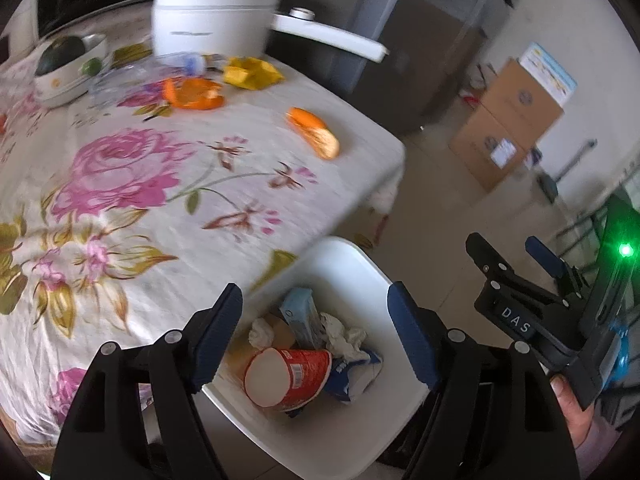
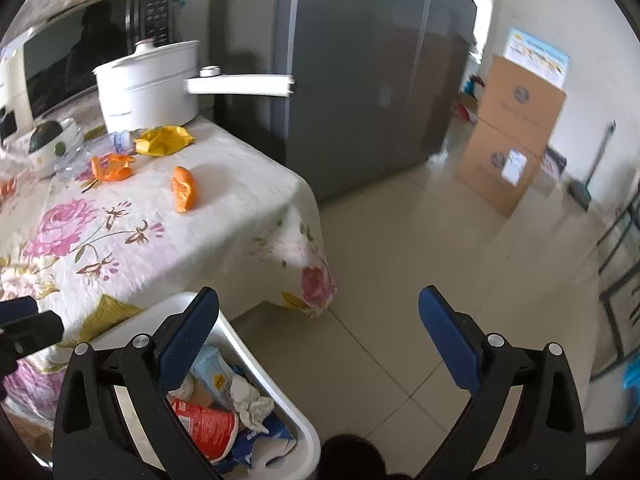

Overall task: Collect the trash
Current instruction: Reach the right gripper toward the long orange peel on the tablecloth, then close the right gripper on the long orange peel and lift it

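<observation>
A trash bin (image 1: 344, 256) stands on the floor against the table (image 1: 168, 208) edge, holding a paper cup (image 1: 288, 376) and crumpled tissues (image 1: 340, 334). Orange peels (image 1: 314, 132) lie on the table, an electric pot (image 1: 216, 12) behind them.

Pink-rose floral tablecloth (image 1: 160, 208), orange peel (image 1: 314, 133), red cup (image 1: 292, 376), white bin (image 1: 352, 264)

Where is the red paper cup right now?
The red paper cup lies on its side inside the white plastic bin, beside crumpled white tissues, below the table's edge in both views.
</observation>
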`<state>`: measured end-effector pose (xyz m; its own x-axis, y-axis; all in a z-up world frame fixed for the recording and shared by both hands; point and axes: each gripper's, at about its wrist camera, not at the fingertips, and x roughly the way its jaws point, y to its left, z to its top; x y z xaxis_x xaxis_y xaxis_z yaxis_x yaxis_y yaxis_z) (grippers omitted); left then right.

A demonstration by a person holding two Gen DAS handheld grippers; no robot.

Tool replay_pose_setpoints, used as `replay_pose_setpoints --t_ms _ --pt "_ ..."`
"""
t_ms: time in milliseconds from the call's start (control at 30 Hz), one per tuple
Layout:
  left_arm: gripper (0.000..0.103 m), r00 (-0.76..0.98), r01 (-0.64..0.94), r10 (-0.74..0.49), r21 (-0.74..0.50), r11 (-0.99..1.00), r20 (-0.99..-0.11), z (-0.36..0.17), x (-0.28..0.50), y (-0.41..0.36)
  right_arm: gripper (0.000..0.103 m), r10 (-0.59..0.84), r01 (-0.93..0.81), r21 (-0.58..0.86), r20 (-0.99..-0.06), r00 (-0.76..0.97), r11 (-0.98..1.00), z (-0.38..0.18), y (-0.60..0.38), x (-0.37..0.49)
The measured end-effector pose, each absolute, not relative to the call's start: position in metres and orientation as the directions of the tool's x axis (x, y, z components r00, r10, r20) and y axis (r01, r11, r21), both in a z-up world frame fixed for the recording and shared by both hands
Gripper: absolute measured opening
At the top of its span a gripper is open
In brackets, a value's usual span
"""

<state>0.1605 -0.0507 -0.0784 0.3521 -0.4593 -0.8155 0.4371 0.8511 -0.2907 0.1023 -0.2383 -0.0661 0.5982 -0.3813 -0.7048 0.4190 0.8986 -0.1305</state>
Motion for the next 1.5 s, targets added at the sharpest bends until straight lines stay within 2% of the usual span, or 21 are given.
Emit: replay_pose_setpoints --t_ms 300,500,1033,1167,1333,1433,1500 --pt "0.074 0.381 0.313 -0.461 -0.358 0.88 -0.801 -0.076 0.188 -0.012 0.096 -0.331 0.362 -0.125 -0.737 0.589 0.924 -0.061 -0.23 0.184" --pt "0.074 0.391 0.266 -0.46 -0.381 0.886 -0.797 -0.077 0.202 0.0 0.096 -0.338 0.353 -0.139 -0.724 0.601 0.925 -0.061 -0.226 0.236" --pt "0.074 0.379 0.219 -0.448 -0.392 0.894 -0.81 -0.088 0.217 0.015 0.095 -0.268 0.278 -0.133 -0.801 0.535 0.951 -0.116 -0.205 0.323" --pt "0.074 0.376 0.22 -0.448 -0.391 0.894 -0.811 -0.09 0.218 0.015 0.077 -0.232 0.251 -0.116 -0.831 0.506 0.961 -0.128 -0.202 0.331" --pt "0.074 0.374 0.215 -0.445 -0.391 0.895 -0.813 -0.092 0.221 0.016 0.071 -0.207 0.243 -0.09 -0.832 0.515 0.966 -0.131 -0.204 0.334" --pt "0.074 0.375 0.214 -0.444 -0.39 0.895 -0.814 -0.093 0.222 0.016 0.05 -0.18 0.21 -0.078 -0.832 0.525 0.974 -0.13 -0.2 0.333" --pt "0.074 0.375 0.213 -0.442 -0.388 0.896 -0.815 -0.094 0.223 0.015 0.026 -0.178 0.193 -0.087 -0.832 0.525 0.977 -0.129 -0.195 0.332"
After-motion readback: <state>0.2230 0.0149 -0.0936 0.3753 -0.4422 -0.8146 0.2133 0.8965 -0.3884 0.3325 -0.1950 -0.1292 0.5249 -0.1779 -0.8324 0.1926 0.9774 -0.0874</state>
